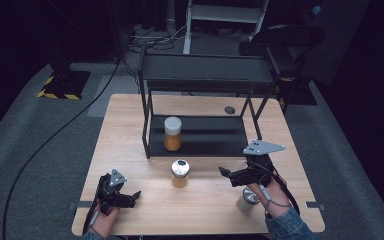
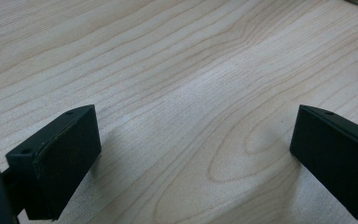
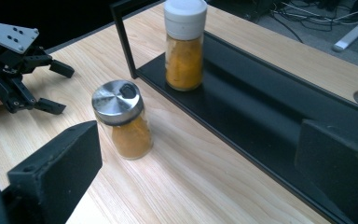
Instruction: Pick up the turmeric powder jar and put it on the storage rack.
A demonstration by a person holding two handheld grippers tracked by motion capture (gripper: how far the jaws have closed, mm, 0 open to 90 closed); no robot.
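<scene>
Steel-lidded jar [image 3: 122,120] of orange powder stands on the bare counter [image 1: 130,125], centre of the high frame, just in front of the shelf rack [image 1: 200,137]. My right tool [image 1: 233,175], lower right, has its jaws spread wide and aimed at it, likely lining up a grasp. My left tool [image 1: 130,197], lower left, hangs low over the wood, jaws apart, holding nothing. Farther back, a white-capped jar [image 1: 172,133] of the same powder sits on the rack's lower shelf.
</scene>
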